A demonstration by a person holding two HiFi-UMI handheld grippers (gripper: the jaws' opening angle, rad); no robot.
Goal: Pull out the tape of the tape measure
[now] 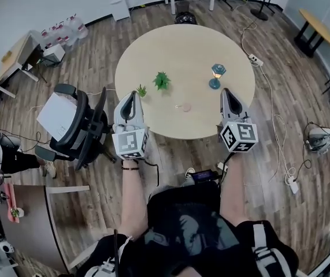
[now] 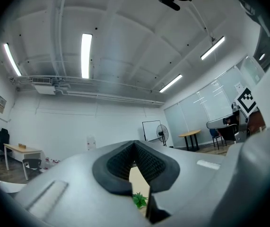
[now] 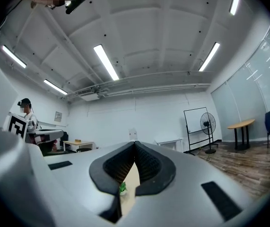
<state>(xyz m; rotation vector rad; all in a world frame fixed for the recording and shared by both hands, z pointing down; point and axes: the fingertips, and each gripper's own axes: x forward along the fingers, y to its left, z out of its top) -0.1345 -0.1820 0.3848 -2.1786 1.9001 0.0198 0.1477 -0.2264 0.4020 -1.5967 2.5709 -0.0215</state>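
My left claw (image 2: 135, 144) is pinched shut, its ribbed black pads meeting at the tips with nothing between them. The right claw (image 3: 135, 145) is the same, closed and empty. Each claw's own view shows only a sliver of pale worktop through the slot beneath the pads, with a bit of green leaf in it, under ceiling strip lights and white walls.

The head view gives me what those miss (the whole layout, really). Both claws are held at the near edge of the round, smooth beige worktop (image 1: 170, 45), well apart. Between them, near that edge, lies a small pinkish disc that I take for the tape measure (image 1: 183, 106), touched by neither claw. Farther in sit a spiky green plant (image 1: 162, 80), a smaller plant (image 1: 141, 90) just beside the left claw's tip, and a blue hourglass-shaped piece (image 1: 216, 75). A wood-plank floor (image 1: 303, 154) lies all round, with a black office chair (image 1: 78, 126) at the left.
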